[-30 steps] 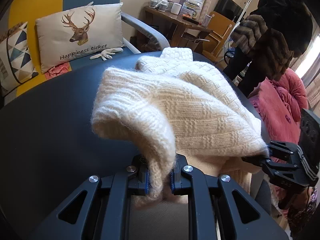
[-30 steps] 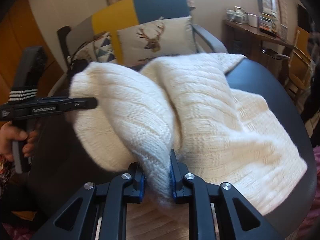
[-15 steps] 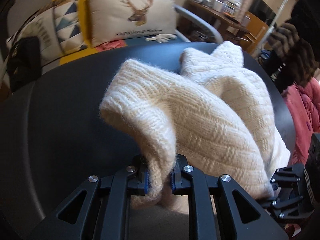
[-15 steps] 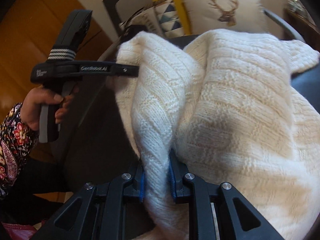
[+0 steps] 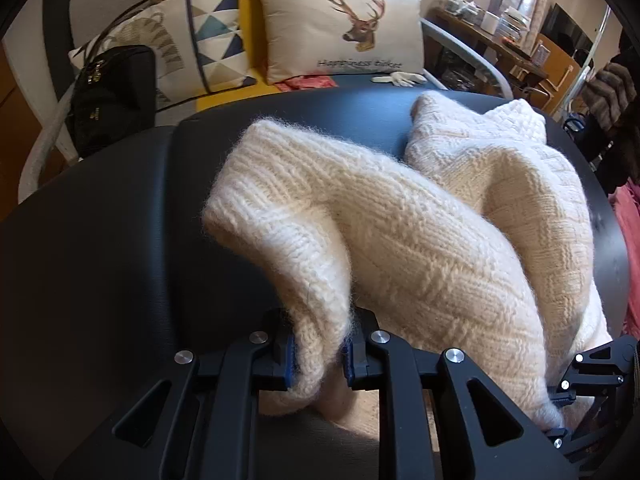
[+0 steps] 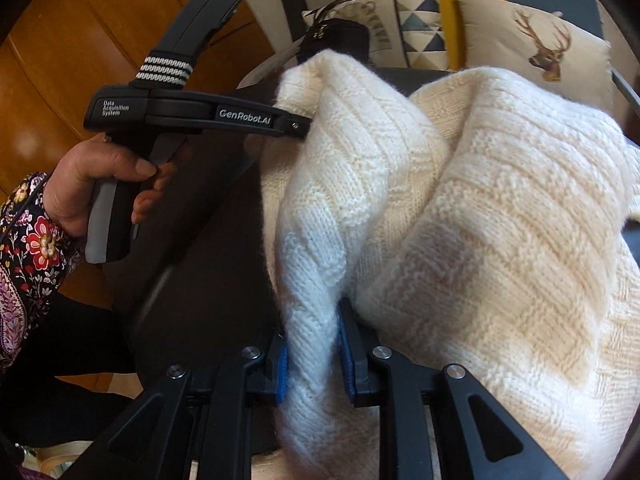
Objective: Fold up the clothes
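Observation:
A cream knitted sweater (image 5: 420, 240) lies bunched on a round black table (image 5: 100, 260). My left gripper (image 5: 318, 354) is shut on a fuzzy ribbed edge of the sweater and holds it above the table near its front edge. My right gripper (image 6: 314, 364) is shut on another edge of the same sweater (image 6: 500, 220). The right gripper also shows at the lower right of the left wrist view (image 5: 560, 404). The left gripper shows in the right wrist view (image 6: 300, 126), held by a hand, its tip in the knit.
A sofa behind the table holds a deer cushion (image 5: 344, 32), a triangle-pattern cushion (image 5: 200, 44) and a black bag (image 5: 112, 96). A white glove (image 5: 400, 78) lies on the seat. A cluttered desk (image 5: 492, 36) stands at the back right. Pink fabric (image 5: 630, 232) hangs at the right.
Both grippers have swung left with the sweater still gripped, so the sofa cushions and black bag now face the cameras. The raised fold has moved over the table.

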Motion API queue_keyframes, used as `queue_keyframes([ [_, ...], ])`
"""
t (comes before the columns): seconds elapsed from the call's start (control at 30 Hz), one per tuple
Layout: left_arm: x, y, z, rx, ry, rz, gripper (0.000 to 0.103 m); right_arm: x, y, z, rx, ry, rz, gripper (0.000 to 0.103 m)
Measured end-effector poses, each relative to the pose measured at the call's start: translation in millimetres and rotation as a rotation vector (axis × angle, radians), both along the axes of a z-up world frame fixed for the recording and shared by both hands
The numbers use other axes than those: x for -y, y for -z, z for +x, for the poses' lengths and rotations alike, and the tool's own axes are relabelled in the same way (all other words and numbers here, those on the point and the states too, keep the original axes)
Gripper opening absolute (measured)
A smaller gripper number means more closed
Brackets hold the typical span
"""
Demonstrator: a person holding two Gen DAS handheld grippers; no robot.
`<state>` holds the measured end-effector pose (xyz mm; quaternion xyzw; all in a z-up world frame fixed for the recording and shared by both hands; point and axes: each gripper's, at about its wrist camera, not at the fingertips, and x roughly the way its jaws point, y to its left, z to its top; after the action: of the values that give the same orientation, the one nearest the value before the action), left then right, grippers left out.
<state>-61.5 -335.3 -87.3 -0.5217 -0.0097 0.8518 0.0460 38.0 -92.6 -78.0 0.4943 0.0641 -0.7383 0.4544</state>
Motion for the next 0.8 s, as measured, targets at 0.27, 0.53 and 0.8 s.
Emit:
queue_keyframes([
  [0.27, 34.4, 9.2, 1.7, -0.041, -0.072, -0.004, 0.022, 20.3, -8.1, 19.5, -0.027, -0.077, -0.004, 0.032],
  [0.53, 38.8, 8.2, 11.0, -0.08, -0.113, 0.034, 0.026, -90.6, -67.8, -0.6, -0.11, 0.006, -0.211, 0.032],
  [0.8, 35.0, -5.1, 33.2, -0.114, -0.17, 0.096, 0.026, -149.8, -62.5, -106.4, -0.247, 0.325, 0.002, 0.032],
])
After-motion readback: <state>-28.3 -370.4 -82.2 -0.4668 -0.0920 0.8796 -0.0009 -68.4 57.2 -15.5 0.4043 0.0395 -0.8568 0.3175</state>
